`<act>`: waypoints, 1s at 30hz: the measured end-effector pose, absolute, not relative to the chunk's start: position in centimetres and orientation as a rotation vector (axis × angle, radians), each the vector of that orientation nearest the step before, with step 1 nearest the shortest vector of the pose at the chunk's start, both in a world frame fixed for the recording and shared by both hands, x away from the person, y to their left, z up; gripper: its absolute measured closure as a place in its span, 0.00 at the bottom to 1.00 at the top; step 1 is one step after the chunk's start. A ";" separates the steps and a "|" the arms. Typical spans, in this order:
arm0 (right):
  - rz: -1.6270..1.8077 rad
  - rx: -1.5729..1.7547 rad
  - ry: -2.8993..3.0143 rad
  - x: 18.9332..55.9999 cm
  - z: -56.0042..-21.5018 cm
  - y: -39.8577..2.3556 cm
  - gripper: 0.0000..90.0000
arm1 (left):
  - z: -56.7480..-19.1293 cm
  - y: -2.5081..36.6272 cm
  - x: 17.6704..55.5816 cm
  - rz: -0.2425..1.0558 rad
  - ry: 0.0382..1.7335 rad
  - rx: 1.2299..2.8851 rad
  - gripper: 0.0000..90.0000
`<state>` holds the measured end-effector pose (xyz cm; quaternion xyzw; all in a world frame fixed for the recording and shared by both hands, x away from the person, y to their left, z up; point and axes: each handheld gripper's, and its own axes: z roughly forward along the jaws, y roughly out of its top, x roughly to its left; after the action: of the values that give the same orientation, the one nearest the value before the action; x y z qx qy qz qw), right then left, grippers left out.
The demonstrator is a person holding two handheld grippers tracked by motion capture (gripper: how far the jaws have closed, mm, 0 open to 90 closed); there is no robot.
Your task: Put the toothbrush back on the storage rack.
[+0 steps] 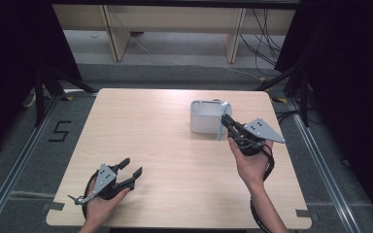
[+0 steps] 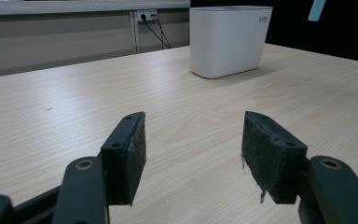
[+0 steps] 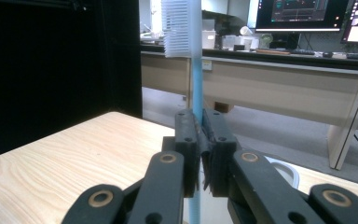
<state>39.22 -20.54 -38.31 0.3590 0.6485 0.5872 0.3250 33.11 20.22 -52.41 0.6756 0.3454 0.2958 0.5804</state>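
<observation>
The right claw [image 1: 227,121] was clamped on the stem of a light blue toothbrush [image 1: 221,124], holding it upright just beside the right wall of the white holder [image 1: 204,118] on the far right part of the table [image 1: 165,145]. Held that way, bristle head up, the brush looked ready to be lowered handle-first into the holder, or just lifted from it; which of the two could not be told. In the right gripper view the jaws pinched the toothbrush [image 3: 196,93] mid-stem, with the white bristles above them and the lower end cut off by the picture's bottom edge.

The left claw [image 1: 128,170] rested low at the near left of the table, jaws wide apart and empty, probably waiting out of the way. Its view looked across bare wood to the holder [image 2: 228,39]. The holder's inner compartments were hard to make out.
</observation>
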 end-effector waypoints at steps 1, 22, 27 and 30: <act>1.549 0.944 1.704 39.3 -38.3 -20.6 0.96 | -52.4 20.2 33.1 0.691 0.807 1.579 0.44; 1.548 0.974 1.664 40.0 -37.5 -21.2 0.96 | -52.4 20.2 33.1 0.688 0.812 1.578 0.44; 1.545 0.977 1.656 40.2 -37.2 -21.3 0.96 | -52.4 20.2 33.1 0.690 0.805 1.580 0.44; 1.544 0.958 1.651 40.4 -37.1 -21.4 0.96 | -52.4 20.2 33.1 0.690 0.805 1.581 0.44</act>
<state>40.43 -21.41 -37.07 0.3673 0.6334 0.5921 0.3367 33.14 20.24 -52.40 0.6763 0.3445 0.2953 0.5803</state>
